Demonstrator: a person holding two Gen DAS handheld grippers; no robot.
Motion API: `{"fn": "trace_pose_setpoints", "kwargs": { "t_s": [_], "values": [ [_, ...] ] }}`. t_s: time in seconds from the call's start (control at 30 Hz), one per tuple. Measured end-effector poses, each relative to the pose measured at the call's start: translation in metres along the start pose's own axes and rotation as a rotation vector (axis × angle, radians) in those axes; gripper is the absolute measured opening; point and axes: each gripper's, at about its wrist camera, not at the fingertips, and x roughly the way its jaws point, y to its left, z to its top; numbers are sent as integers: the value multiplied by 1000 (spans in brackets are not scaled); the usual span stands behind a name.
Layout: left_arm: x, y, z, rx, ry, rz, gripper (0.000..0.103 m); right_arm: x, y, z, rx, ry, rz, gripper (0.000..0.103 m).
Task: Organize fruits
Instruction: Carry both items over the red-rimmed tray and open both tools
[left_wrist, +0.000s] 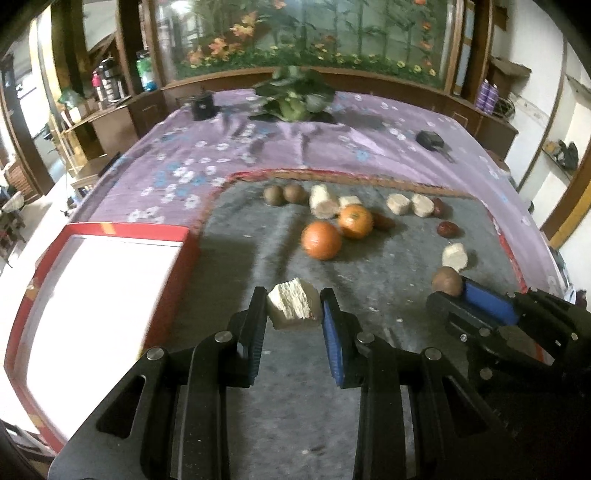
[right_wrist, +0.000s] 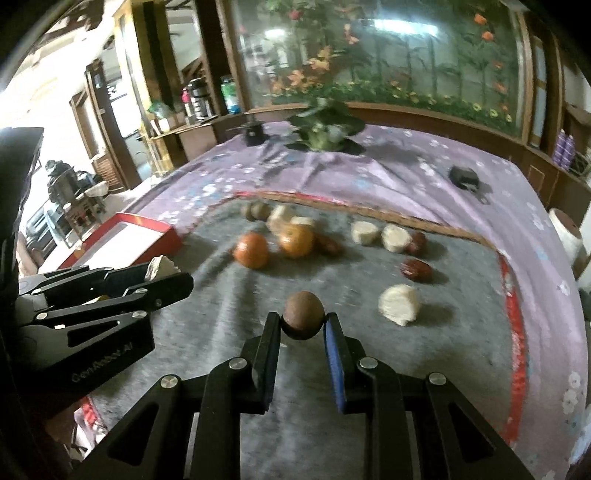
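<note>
My left gripper is shut on a pale cut fruit chunk, held just above the grey mat. My right gripper is shut on a small round brown fruit, lifted off the mat. In the left wrist view the right gripper shows at the right with that brown fruit. Two oranges lie mid-mat, with two more brown fruits, several pale chunks and dark red dates behind. A red box with a white inside sits at the left.
The mat lies on a purple flowered cloth. At the far end stand a leafy plant, a small black object and a dark object. Wooden shelves with bottles line the left wall. A pale chunk lies right of my right gripper.
</note>
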Motion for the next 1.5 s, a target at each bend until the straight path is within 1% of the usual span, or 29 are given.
{"fn": "trace_pose_setpoints", "kwargs": {
  "t_s": [0.27, 0.5, 0.6, 0.77, 0.87, 1.1, 1.17, 1.37, 1.43, 1.5],
  "values": [
    [-12, 43, -1, -70, -9, 44, 28, 10, 51, 18, -83, -10, 62, 23],
    [-21, 90, 0, -149, -8, 72, 28, 22, 92, 31, -149, -7, 130, 23],
    [-23, 111, -1, -186, -4, 82, 28, 29, 110, 36, -173, -1, 169, 23],
    [-21, 146, -4, -242, 16, 119, 28, 44, 133, 49, -196, 10, 222, 23],
    [-16, 159, -7, -264, 36, 142, 28, 54, 148, 57, -213, 19, 252, 23],
    [-2, 176, -17, -294, 83, 153, 28, 87, 181, 65, -281, 81, 284, 23],
    [3, 179, -18, -297, 93, 173, 28, 97, 188, 66, -298, 98, 283, 23],
    [13, 189, -17, -323, 136, 171, 28, 121, 195, 67, -320, 147, 276, 23],
    [18, 190, -18, -330, 157, 164, 28, 127, 195, 67, -318, 168, 281, 23],
    [21, 192, -18, -339, 172, 153, 28, 131, 192, 68, -307, 171, 298, 23]
  ]
}}
